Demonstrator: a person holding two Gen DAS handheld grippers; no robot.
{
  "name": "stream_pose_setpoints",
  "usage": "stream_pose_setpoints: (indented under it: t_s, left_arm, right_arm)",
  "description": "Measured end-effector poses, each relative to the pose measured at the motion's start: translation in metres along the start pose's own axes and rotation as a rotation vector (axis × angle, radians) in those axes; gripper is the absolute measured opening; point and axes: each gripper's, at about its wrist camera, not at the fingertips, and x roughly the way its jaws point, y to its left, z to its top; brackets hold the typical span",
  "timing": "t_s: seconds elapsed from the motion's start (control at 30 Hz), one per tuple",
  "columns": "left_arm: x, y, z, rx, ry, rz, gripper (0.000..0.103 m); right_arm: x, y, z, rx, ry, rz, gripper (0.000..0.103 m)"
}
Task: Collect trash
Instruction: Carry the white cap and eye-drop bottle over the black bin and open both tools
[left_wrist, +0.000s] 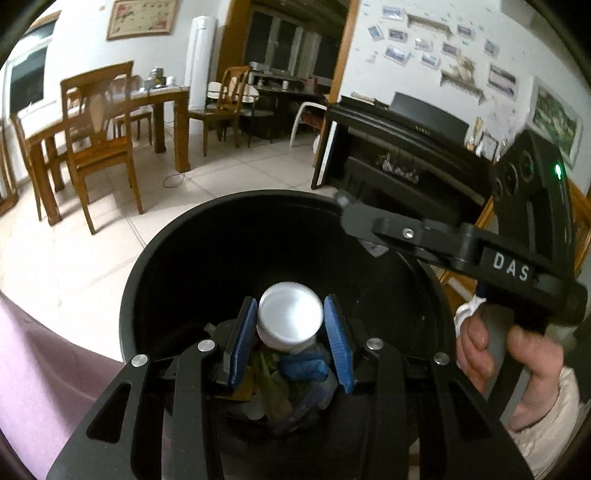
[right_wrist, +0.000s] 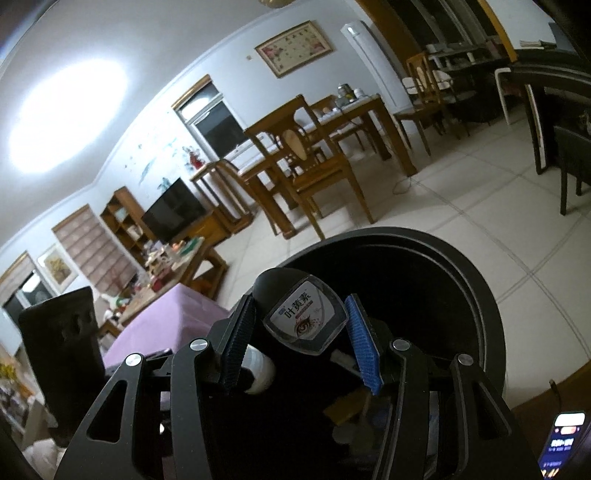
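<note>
A round black trash bin (left_wrist: 177, 266) stands on the tiled floor and holds mixed trash at its bottom (left_wrist: 280, 391). My left gripper (left_wrist: 291, 325) is over the bin mouth, its blue pads (left_wrist: 242, 339) set beside a white bottle cap (left_wrist: 290, 314); a small gap shows on each side. My right gripper (right_wrist: 301, 328) is also over the bin (right_wrist: 476, 280), shut on a small dark packet with a printed label (right_wrist: 306, 317). The right gripper's body also shows in the left wrist view (left_wrist: 461, 251), at the bin's right rim.
A purple cloth surface (left_wrist: 40, 362) lies to the left of the bin. A wooden dining table and chairs (left_wrist: 99, 122) stand behind. A black piano (left_wrist: 399, 147) is at the back right. A lit phone (right_wrist: 565, 439) lies at the lower right.
</note>
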Motion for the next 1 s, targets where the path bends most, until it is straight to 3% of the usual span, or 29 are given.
stream_pose_setpoints:
  t_s: [0.03,0.07,0.1,0.33,0.7,1.0]
  left_arm:
    - [0.002,-0.005,0.000,0.025,0.013,0.015,0.055]
    - [0.003,-0.009,0.001,0.041,0.015,0.034,0.083]
    - [0.000,-0.014,0.000,0.066,0.000,0.066,0.098]
    - [-0.006,-0.033,-0.005,0.175,-0.021,0.129,0.098]
    - [-0.027,-0.033,-0.005,0.154,-0.060,0.120,0.098]
    - [-0.068,-0.015,-0.015,0.104,-0.122,0.126,0.098]
  right_arm:
    - [-0.001,-0.002,-0.001,0.004,-0.008,0.004,0.071]
    - [0.000,0.003,0.000,0.006,-0.023,0.002,0.078]
    - [-0.003,0.004,0.000,0.005,-0.043,0.004,0.084]
    - [-0.004,0.012,0.000,0.003,-0.047,0.007,0.088]
    - [0.000,0.015,-0.008,-0.001,-0.028,-0.007,0.089]
    - [0.010,0.059,-0.018,-0.045,-0.003,0.003,0.094]
